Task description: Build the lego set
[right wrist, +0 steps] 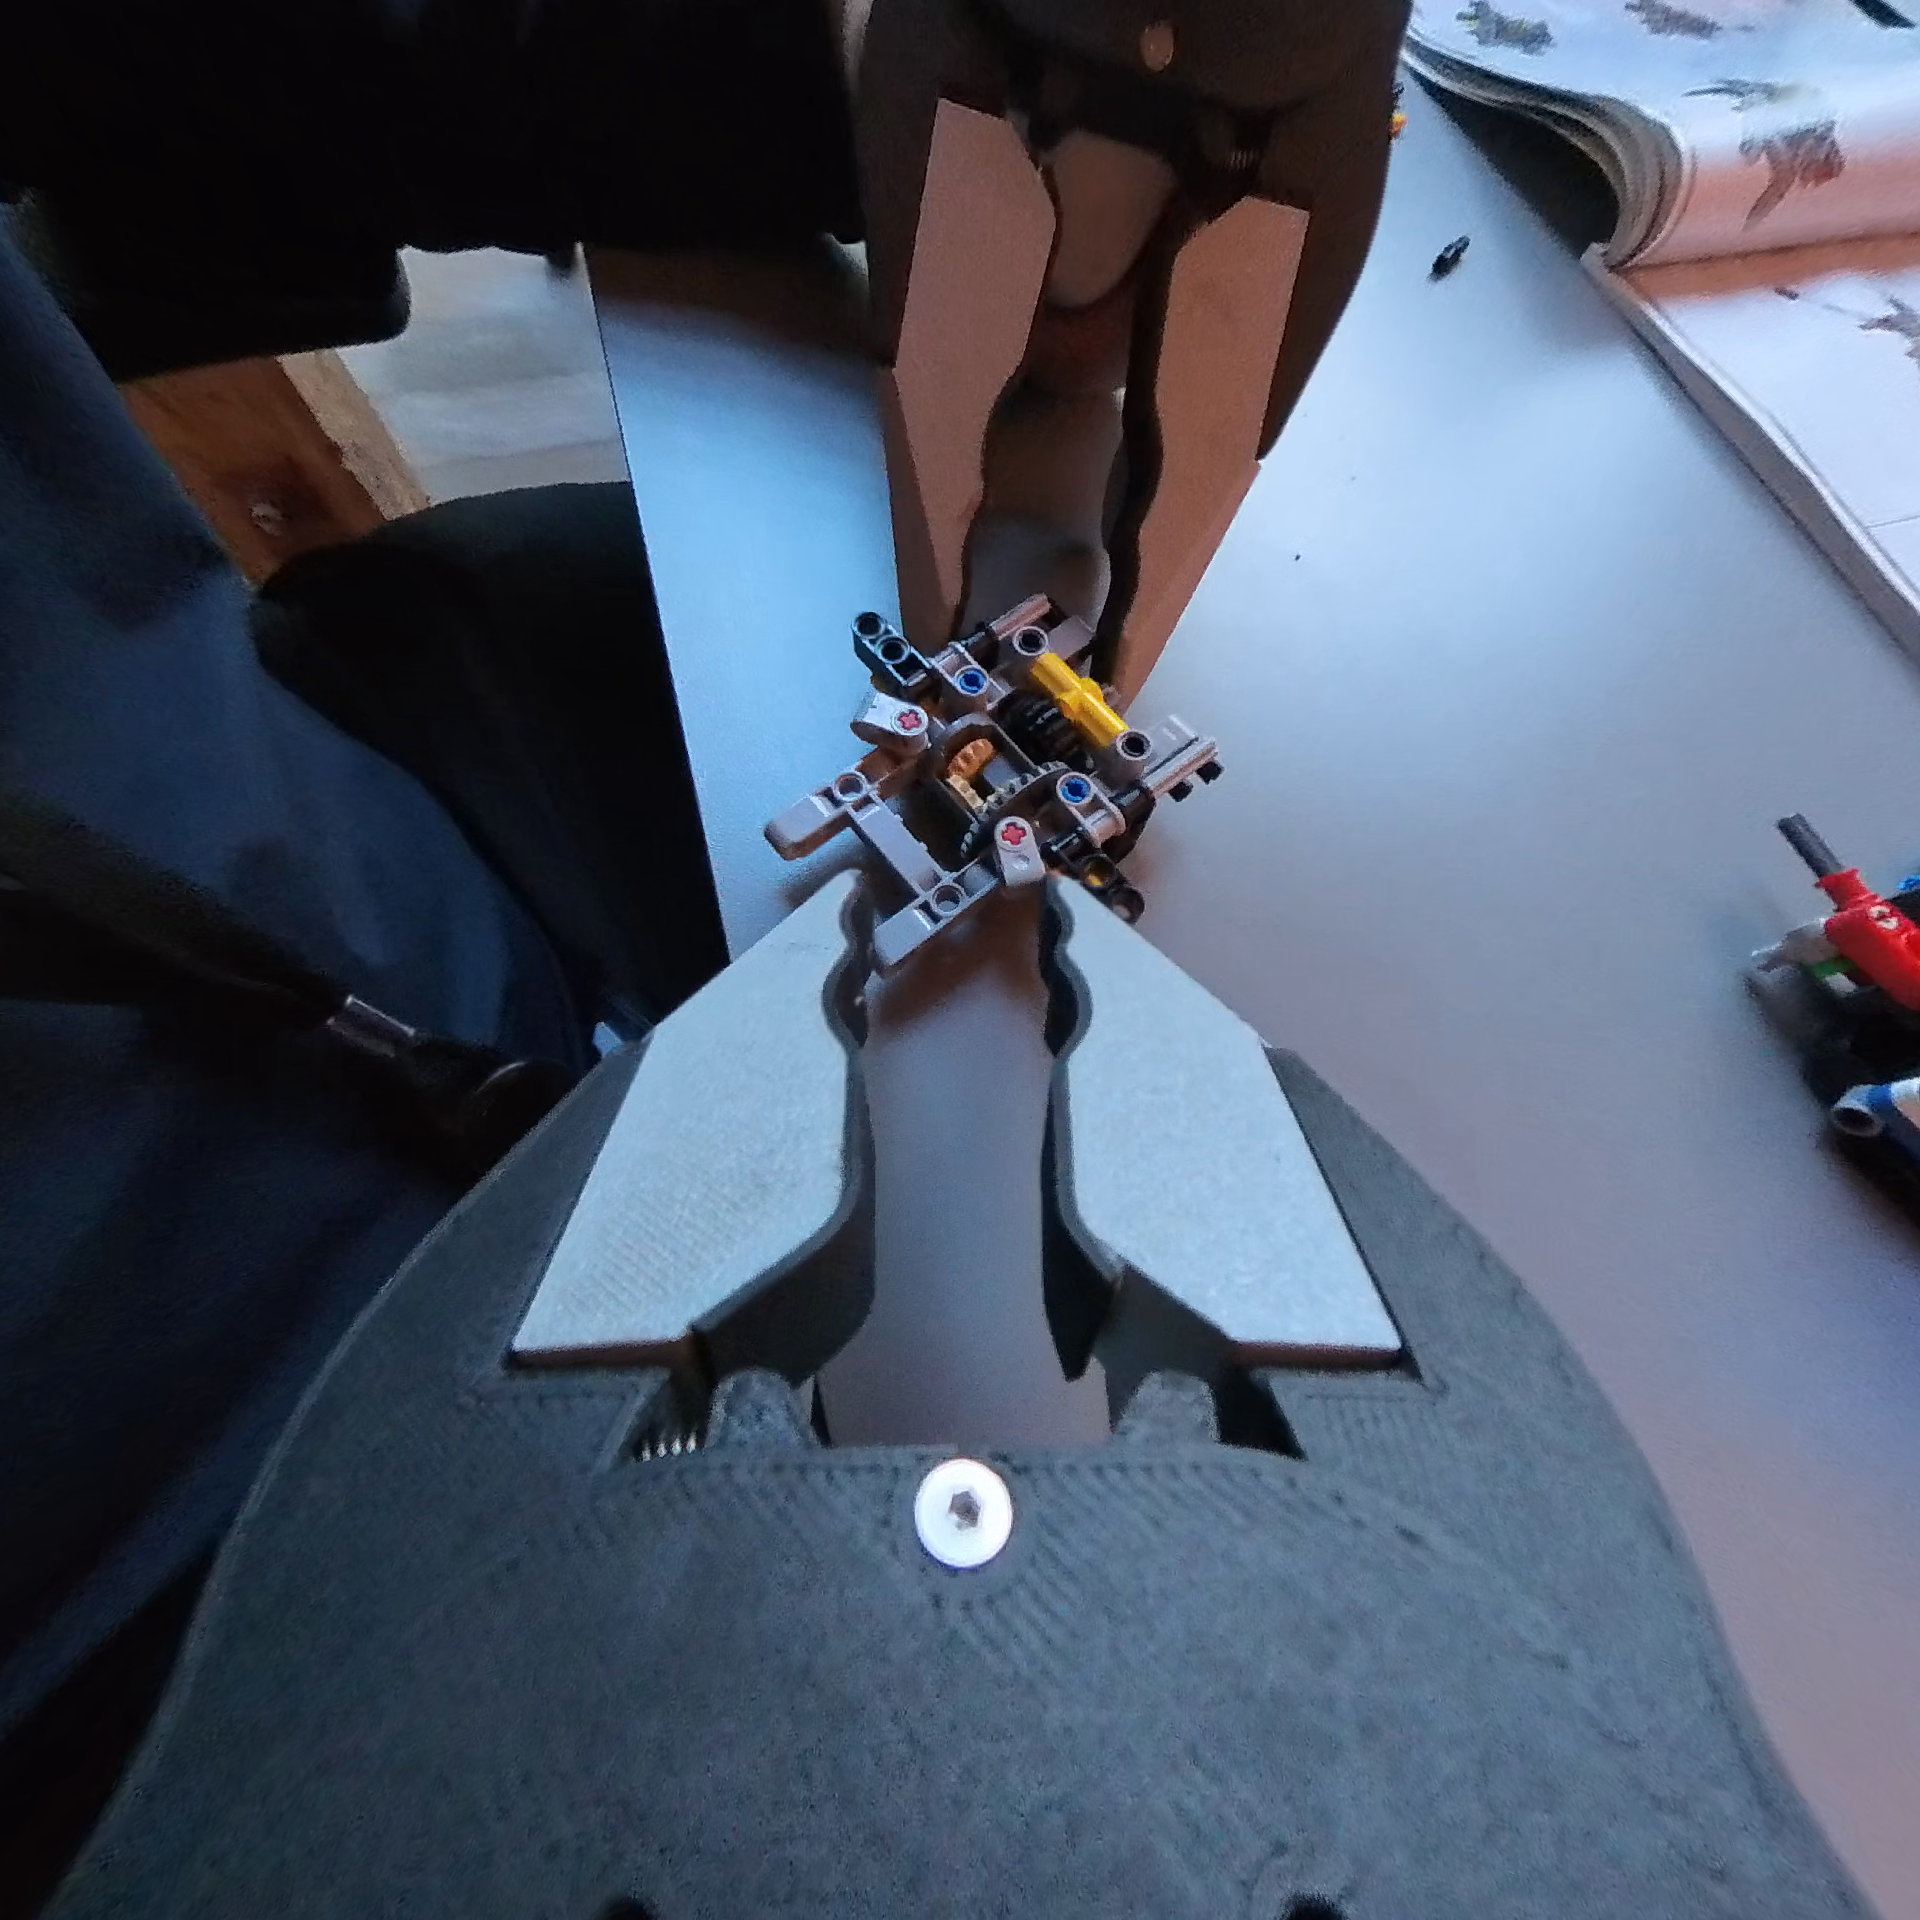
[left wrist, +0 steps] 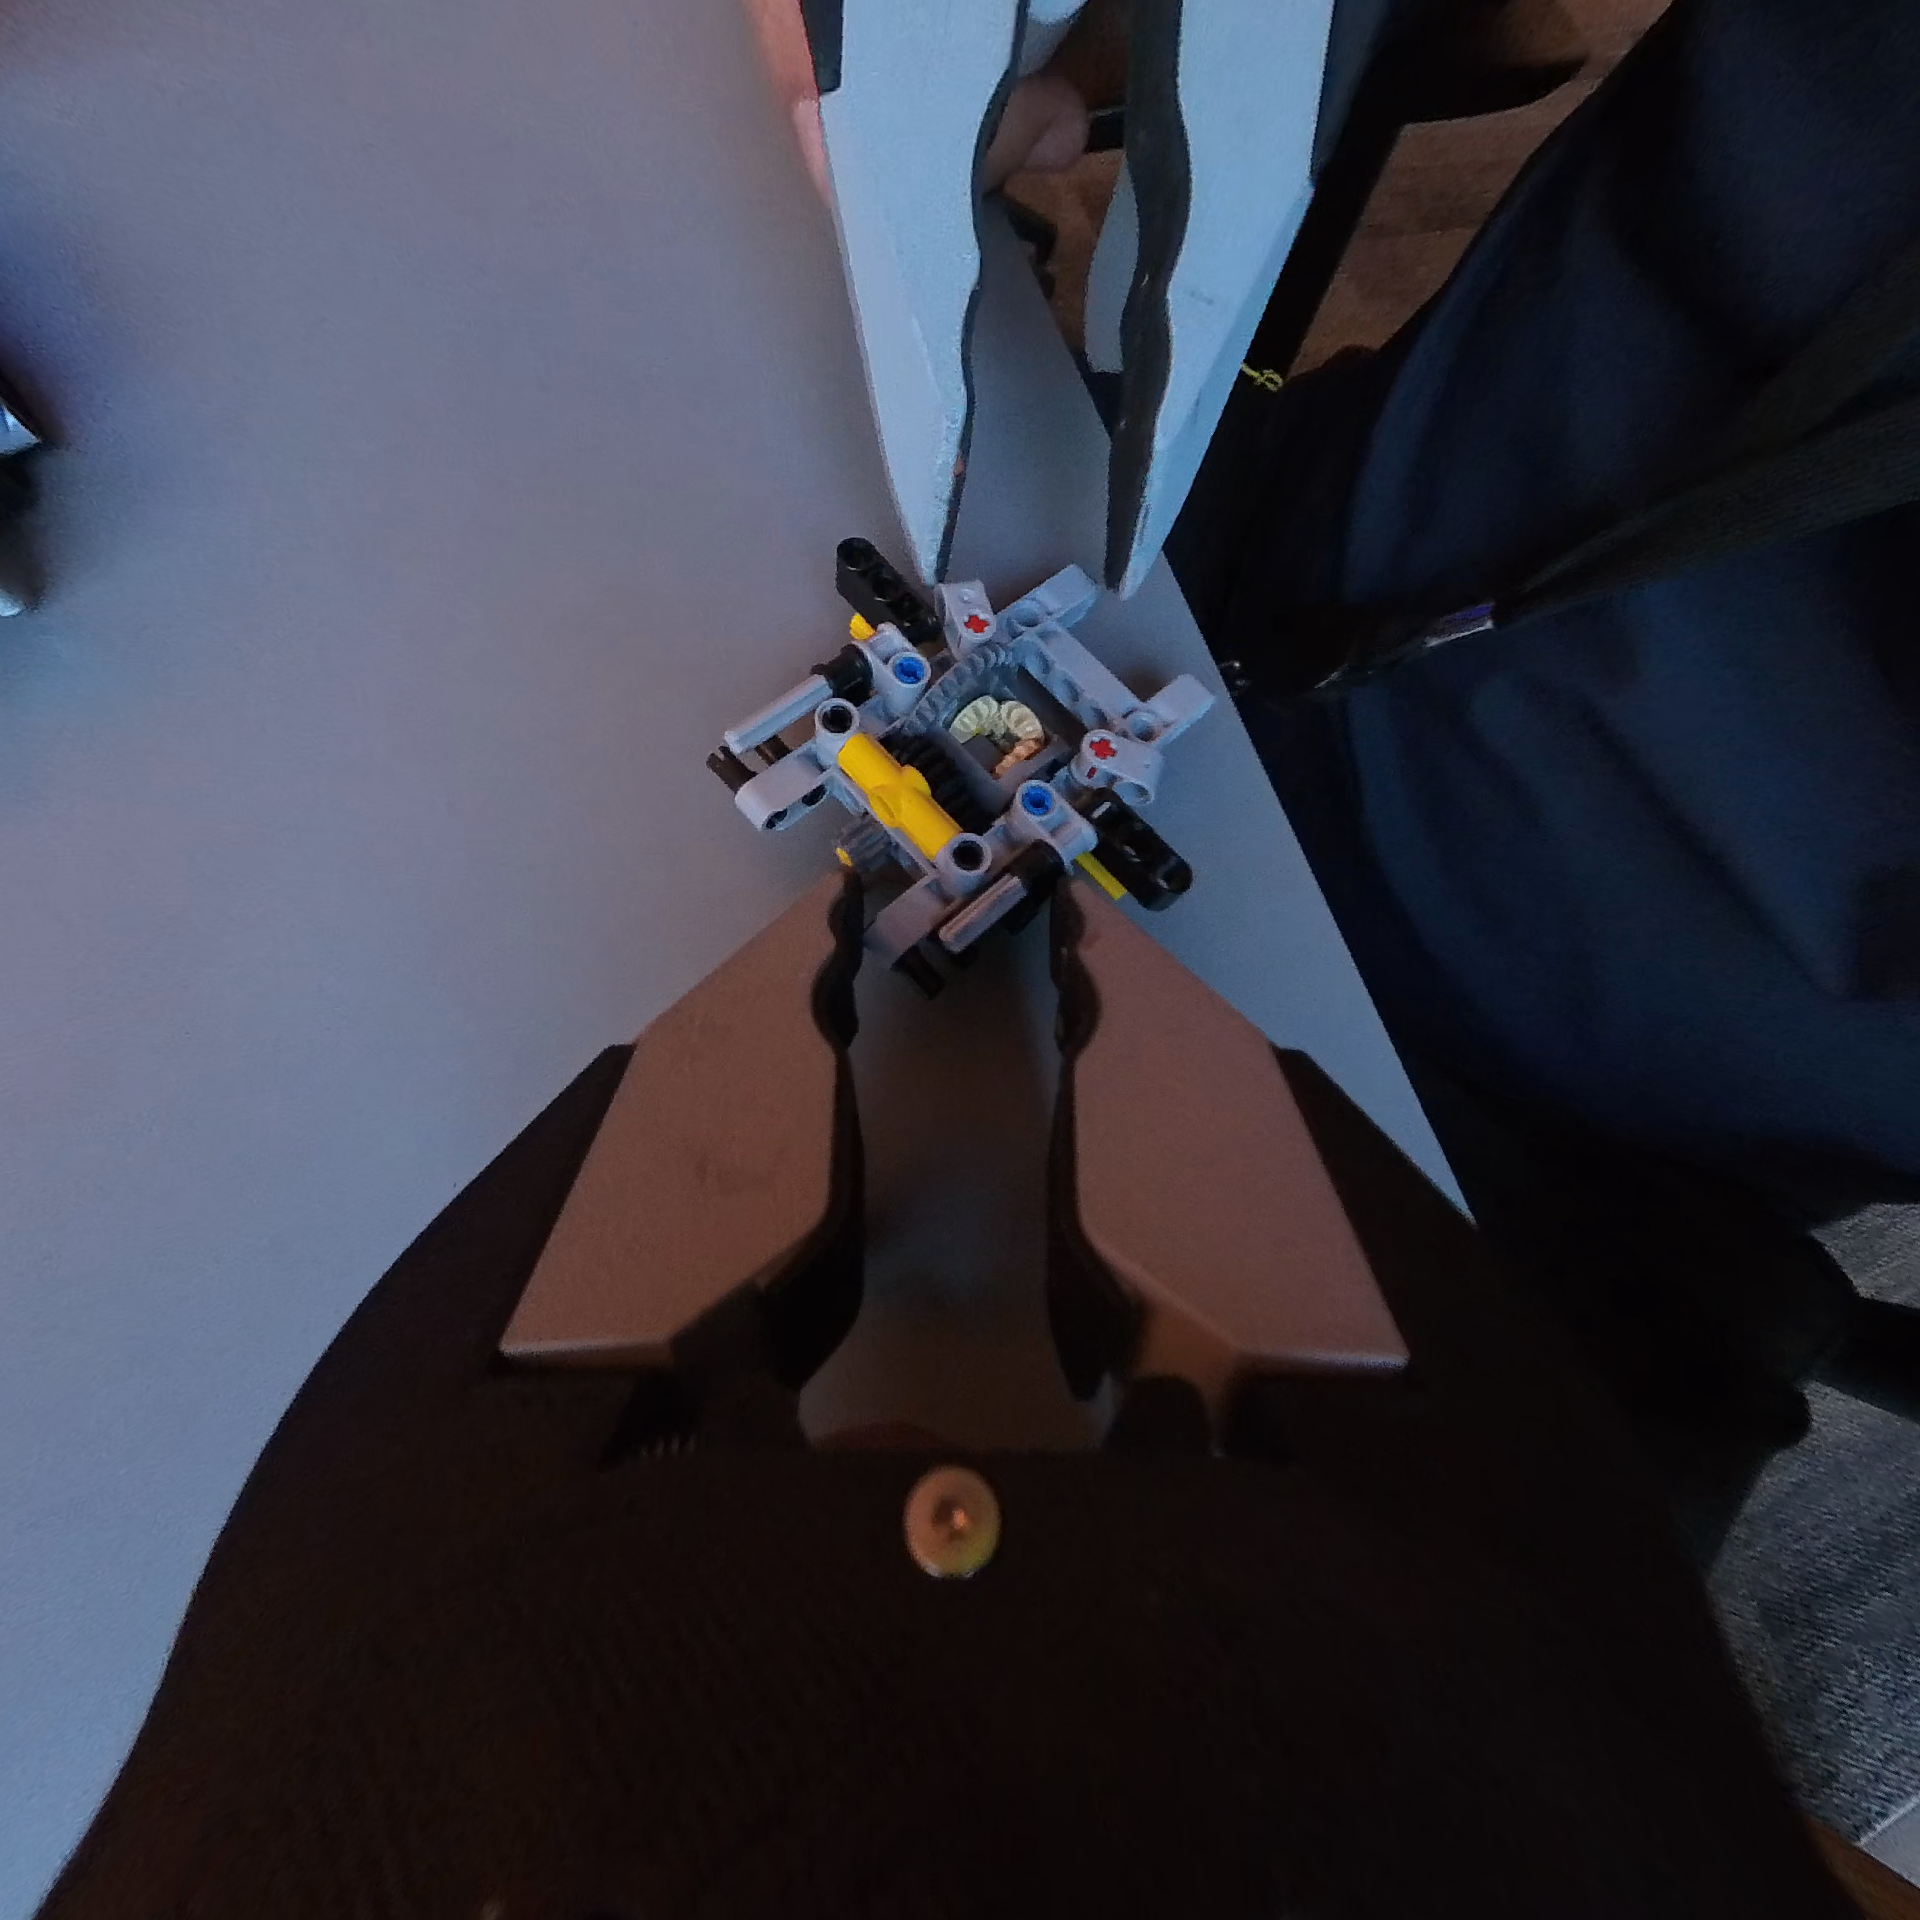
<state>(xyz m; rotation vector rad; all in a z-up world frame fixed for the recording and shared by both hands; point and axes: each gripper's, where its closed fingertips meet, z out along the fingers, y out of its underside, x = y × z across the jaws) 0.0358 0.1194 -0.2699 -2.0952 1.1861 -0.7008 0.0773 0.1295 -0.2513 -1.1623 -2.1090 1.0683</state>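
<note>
Nearest to us are the left tongs (left wrist: pixel 956 899), brown-fingered on a dark body, and the right tongs (right wrist: pixel 948 899), grey-fingered. They face each other across the pale desk (left wrist: pixel 416 623). An open booklet (right wrist: pixel 1766 156) lies at the far right of the desk.

Between the two sets of tips is a brick model (left wrist: pixel 966 748), a grey frame with gears, a yellow connector and black beams. It sits right at the desk's edge, with a person's dark clothing beyond. We cannot tell whether it rests on the surface or hangs just above it.

The left tongs are closed on the model's end, their pads against its sides. The right tongs stand open, with a grey beam of the frame between pads that do not plainly press on it.

The main risk, we judge, is that only one grip carries the model beside a drop: a twist or nudge from the open tips could lever it out and over the edge. A squeeze on protruding beams could also pop pins loose. A pile of loose parts (right wrist: pixel 1860 935) lies well off to the right, with one small black pin (right wrist: pixel 1447 255) farther away.
</note>
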